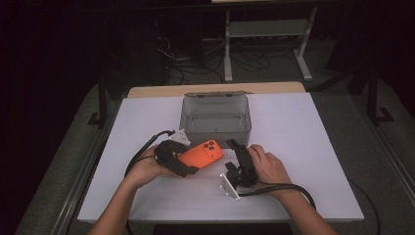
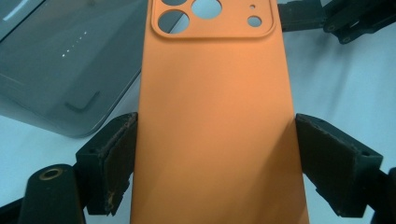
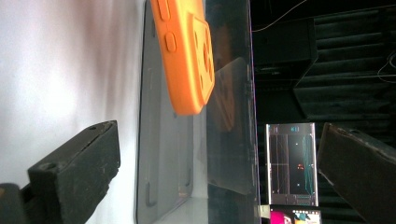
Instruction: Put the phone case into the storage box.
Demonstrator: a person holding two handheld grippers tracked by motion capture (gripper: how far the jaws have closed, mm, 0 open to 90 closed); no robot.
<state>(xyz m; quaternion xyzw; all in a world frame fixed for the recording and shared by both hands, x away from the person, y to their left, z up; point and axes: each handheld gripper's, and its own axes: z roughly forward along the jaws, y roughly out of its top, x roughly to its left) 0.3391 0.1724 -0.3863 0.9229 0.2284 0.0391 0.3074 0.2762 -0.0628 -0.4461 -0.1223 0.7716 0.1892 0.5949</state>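
An orange phone case [image 1: 203, 154] with camera cut-outs is held just above the white table, its camera end pointing right. My left gripper [image 1: 183, 164] is shut on it. In the left gripper view both pads press the long edges of the case [image 2: 215, 116] from either side. My right gripper [image 1: 237, 149] is just right of the case's camera end and rolled on its side. Its jaws stand open with nothing between them. In the right gripper view [image 3: 219, 154] the case [image 3: 187, 56] hangs a little ahead of the jaws.
A grey translucent box [image 1: 215, 117] stands open just behind the case, its lid folded back. The white sheet [image 1: 303, 147] covers the table, with bare room left and right. Cables trail from both grippers towards the front edge. A lit screen [image 3: 292, 163] glows in the dark background.
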